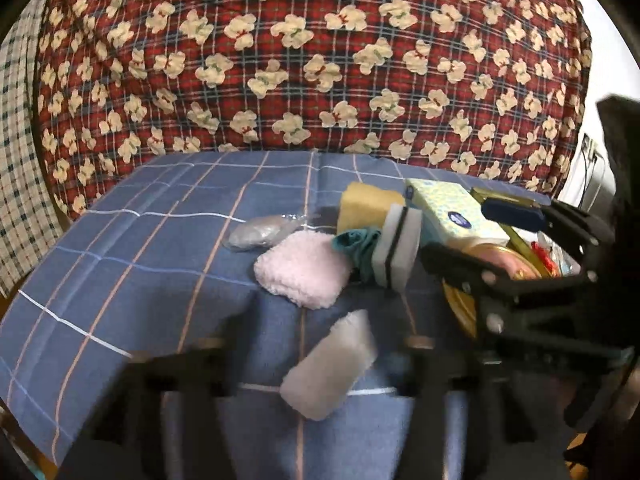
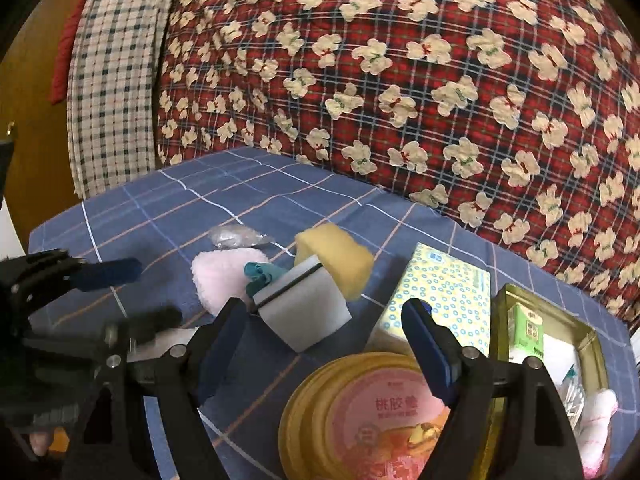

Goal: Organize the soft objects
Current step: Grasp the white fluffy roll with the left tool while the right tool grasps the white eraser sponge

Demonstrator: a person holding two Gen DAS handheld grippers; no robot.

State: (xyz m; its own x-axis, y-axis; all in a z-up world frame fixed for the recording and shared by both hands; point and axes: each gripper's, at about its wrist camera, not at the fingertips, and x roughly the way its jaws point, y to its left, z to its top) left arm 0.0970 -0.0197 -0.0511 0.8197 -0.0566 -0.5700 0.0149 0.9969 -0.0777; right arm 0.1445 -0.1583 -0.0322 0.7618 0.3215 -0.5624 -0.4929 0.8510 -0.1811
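On the blue checked sheet (image 1: 120,280) lies a white fluffy pad (image 1: 332,372), loose between the wide, blurred fingers of my left gripper (image 1: 314,342), which is open. Beyond it sit a pink fluffy cloth (image 1: 304,272), a teal cloth (image 1: 356,244), a yellow sponge (image 1: 364,204) and a white sponge with a black stripe (image 1: 396,248). My right gripper (image 2: 324,308) is open and empty, just short of the striped sponge (image 2: 300,308). The pink cloth (image 2: 220,276) and yellow sponge (image 2: 340,256) lie behind it. The left gripper (image 2: 156,292) shows at the left.
A clear plastic bag (image 1: 260,230) lies behind the pink cloth. A tissue pack (image 2: 444,300), a round tin lid (image 2: 368,412) and a gold box (image 2: 560,320) holding a green carton (image 2: 526,332) crowd the right. A red bear-print quilt (image 1: 320,60) rises behind.
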